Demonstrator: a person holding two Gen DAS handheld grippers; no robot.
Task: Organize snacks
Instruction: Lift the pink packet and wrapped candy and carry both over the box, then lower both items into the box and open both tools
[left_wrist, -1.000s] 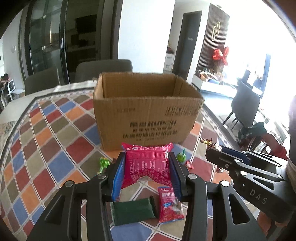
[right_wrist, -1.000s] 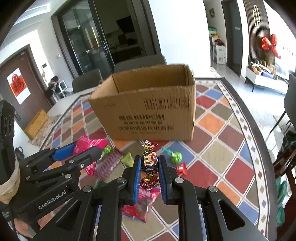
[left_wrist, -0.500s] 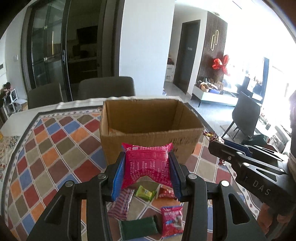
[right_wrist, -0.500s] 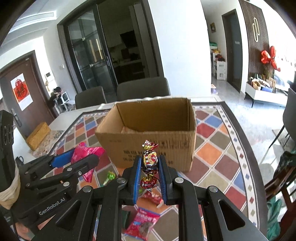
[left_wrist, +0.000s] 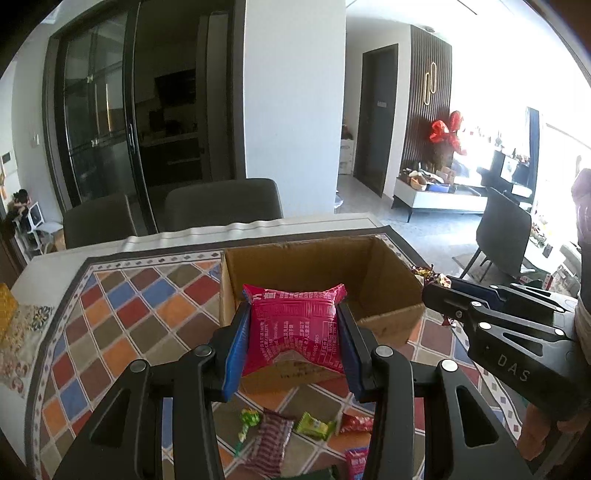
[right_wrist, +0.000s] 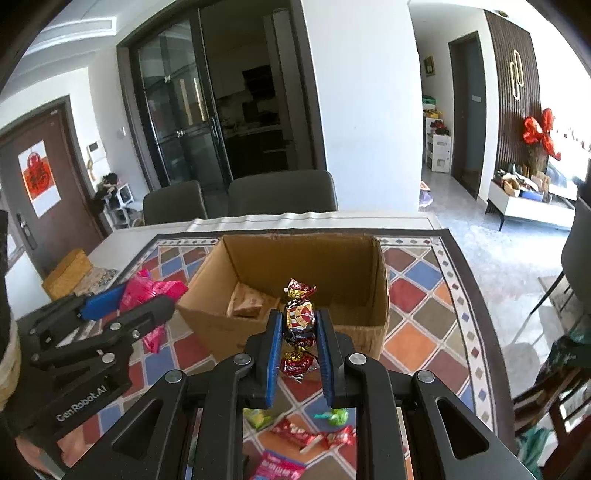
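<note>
2 grippers hold snacks at an open cardboard box (left_wrist: 384, 291).
Left gripper (left_wrist: 293, 345) clamps a pink packet (left_wrist: 293, 328); right gripper (right_wrist: 297, 345) pinches a foil candy (right_wrist: 298, 317).

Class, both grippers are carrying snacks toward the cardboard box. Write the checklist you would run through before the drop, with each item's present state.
1. Left gripper clamps the pink snack packet: ok.
2. Right gripper clamps the foil-wrapped candy: ok.
3. Cardboard box open on top, with room inside: ok.
4. Packet fully above the box opening: cannot tell; it shows in front of the near rim.
5. Candy past the near rim: cannot tell.
6. Grippers apart from each other: ok.
</note>
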